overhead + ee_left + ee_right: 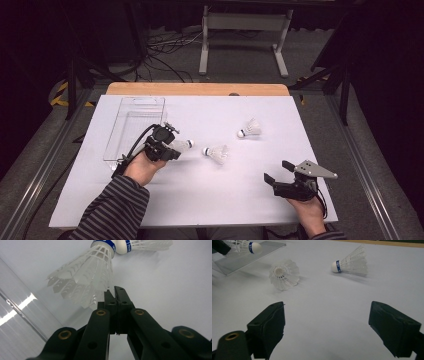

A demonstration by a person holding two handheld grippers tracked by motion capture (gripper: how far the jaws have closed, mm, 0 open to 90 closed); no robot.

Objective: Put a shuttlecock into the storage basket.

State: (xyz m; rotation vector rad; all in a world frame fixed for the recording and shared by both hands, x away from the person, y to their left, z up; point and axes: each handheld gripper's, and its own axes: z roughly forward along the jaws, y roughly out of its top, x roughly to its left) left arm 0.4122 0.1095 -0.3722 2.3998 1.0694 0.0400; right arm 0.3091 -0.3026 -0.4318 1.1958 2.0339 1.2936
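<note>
Clenched black jaws of the left claw (115, 293) are seen pinching the feather skirt of a shuttlecock (86, 281), whose long axis runs straight out from the jaws, cork end pointed away toward a second shuttlecock (217, 153) lying mid-counter. The held shuttlecock is carried just beside the clear tray (116, 134) near the counter's left edge, so the tray lies on the side away from the cork. The right claw (277, 172) is held released and empty near the right front corner, well apart from a third shuttlecock (250, 129)
</note>
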